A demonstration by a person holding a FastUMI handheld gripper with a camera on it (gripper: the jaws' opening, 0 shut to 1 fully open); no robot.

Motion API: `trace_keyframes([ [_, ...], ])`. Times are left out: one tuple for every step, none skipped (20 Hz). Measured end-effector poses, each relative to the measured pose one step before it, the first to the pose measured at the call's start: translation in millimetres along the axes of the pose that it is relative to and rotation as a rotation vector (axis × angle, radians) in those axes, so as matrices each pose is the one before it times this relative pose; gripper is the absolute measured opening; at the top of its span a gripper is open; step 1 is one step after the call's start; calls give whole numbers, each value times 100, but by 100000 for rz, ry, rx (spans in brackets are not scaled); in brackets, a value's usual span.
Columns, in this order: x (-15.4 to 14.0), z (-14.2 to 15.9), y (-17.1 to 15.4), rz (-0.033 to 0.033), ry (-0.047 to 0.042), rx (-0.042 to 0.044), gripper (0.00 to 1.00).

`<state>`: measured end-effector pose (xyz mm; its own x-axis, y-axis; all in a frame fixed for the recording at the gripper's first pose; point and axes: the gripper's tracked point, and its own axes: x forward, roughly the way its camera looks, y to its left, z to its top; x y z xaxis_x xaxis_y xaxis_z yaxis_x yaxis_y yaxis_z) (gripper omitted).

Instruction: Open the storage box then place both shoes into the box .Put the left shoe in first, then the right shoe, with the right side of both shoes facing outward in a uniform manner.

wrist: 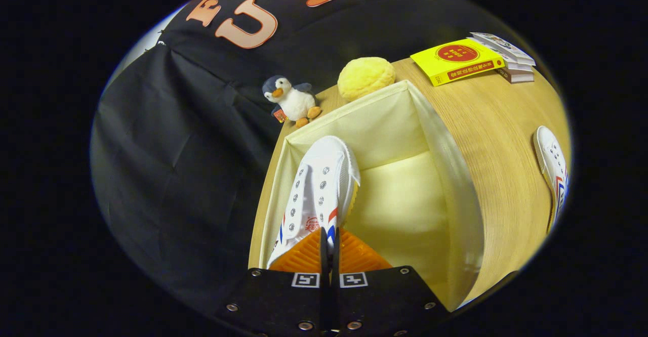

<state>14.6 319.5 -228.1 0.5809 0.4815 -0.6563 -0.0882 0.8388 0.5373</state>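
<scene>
Here, the claw [329,248] pinches a white canvas shoe [319,190] by its rear part, the two fingers pressed nearly together on a thin fold of the upper; the heel itself is hidden behind the fingers [304,258]. The shoe hangs inside the open storage box [455,185], against the box's left wall, its long axis running straight away from the fingers and its toe pointing toward the far wall. Metal eyelets line the lace opening, and red and blue stripes mark its flank near the grip.

To the left, beyond the box's far left corner, a small plush penguin [291,101] sits at the edge of the desk [506,139], against the black cloth wall. A round, nubbly yellow cushion [365,77] rests just behind the box's far wall. The box is pale cream fabric, soft-sided and rectangular, its floor bare beside the shoe and its near corner cut off below.

Farther right, a yellow book [457,61] lies atop a small stack of books [511,61] on the light wood-grain desk. At the far right, well apart from the box, the second shoe [552,170] lies on the desk, only partly visible, its far end cut off.
</scene>
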Motion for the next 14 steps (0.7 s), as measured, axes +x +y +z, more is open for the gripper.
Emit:
trace_keyframes([
  [135,-57,-152,-960,500,-206,0],
  [22,62,77,-994,-566,-688,0],
  [114,-132,-52,-1507,-745,-1470,0],
  [141,-228,-151,-2067,370,-1483,0],
  [148,-285,-68,-2460,570,-1000,1],
  [257,-464,-174,-2859,848,-1383,3],
  [72,-322,321,693,1247,-1123,3],
  [-45,65,948,3541,99,821,5],
  [454,714,452,2182,-1123,2121,11],
  [-234,852,247,1190,-1640,1073,18],
  [-562,838,-177,-467,-1786,-126,33],
  [-710,722,-260,-496,-1677,-361,38],
  [-551,347,-39,109,-997,174,46],
  [-658,481,121,1346,-1145,594,54],
])
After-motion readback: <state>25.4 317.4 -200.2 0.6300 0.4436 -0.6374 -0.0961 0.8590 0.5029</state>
